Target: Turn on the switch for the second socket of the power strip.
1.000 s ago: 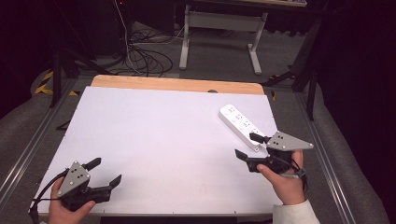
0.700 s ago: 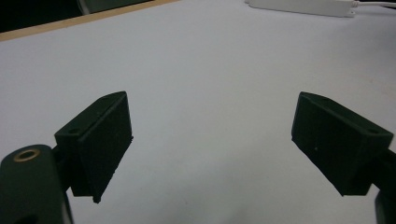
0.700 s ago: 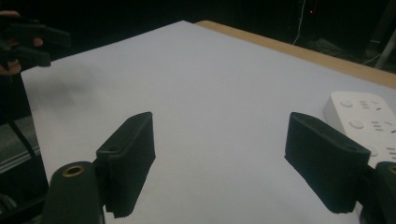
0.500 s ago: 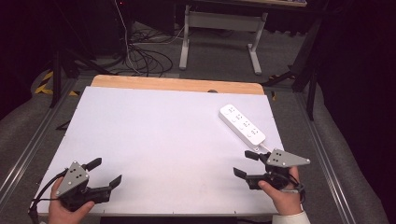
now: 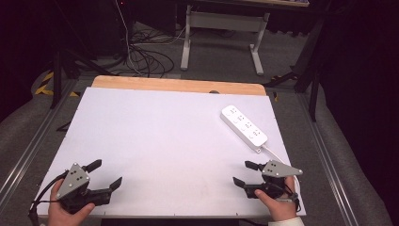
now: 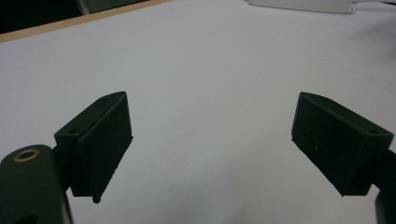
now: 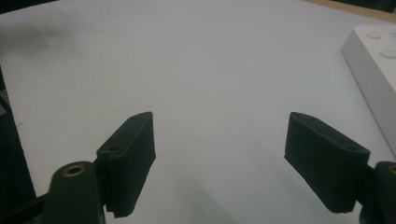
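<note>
My left gripper (image 5: 103, 173) sits at the near left corner of the worktop (image 5: 164, 136), just where it was a second ago, jaws spread wide with nothing between them; in the left gripper view I see bare white surface between the two pads.

Moving across, the middle of the worktop is bare.

My right gripper (image 5: 242, 173) has pulled back over the last second: it was close beside the near end of the white power strip (image 5: 243, 126), and now it rests near the front edge at the right corner, well apart from the strip. Its jaws are also spread, empty, as the right gripper view confirms, with the power strip (image 7: 373, 70) just visible at the right border.

The strip lies flat and angled along the right edge, its cable (image 5: 277, 153) trailing toward the near right corner. I judge this retreat as both grippers parking at rest, with the strip released.
</note>
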`<action>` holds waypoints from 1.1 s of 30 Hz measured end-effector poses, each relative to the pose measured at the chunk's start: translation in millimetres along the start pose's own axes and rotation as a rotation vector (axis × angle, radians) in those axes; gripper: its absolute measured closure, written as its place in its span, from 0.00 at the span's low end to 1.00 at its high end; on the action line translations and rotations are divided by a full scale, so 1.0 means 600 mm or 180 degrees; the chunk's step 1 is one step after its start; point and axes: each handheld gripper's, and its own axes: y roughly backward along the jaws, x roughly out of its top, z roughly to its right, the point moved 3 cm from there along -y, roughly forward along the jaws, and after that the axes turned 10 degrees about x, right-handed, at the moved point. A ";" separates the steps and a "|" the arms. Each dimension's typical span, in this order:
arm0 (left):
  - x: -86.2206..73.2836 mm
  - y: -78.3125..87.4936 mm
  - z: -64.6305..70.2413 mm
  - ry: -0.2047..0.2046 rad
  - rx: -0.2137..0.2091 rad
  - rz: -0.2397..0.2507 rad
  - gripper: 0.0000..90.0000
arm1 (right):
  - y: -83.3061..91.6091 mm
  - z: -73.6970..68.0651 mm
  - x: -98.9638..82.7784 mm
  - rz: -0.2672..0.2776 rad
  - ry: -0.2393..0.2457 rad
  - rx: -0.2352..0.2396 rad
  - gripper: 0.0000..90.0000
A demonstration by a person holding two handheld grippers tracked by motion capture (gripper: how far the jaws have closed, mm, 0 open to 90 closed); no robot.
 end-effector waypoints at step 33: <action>-0.006 0.006 0.000 -0.0019 -0.0034 0.0012 0.14 | -0.025 -0.016 -0.036 -0.0210 0.0120 -0.0114 0.28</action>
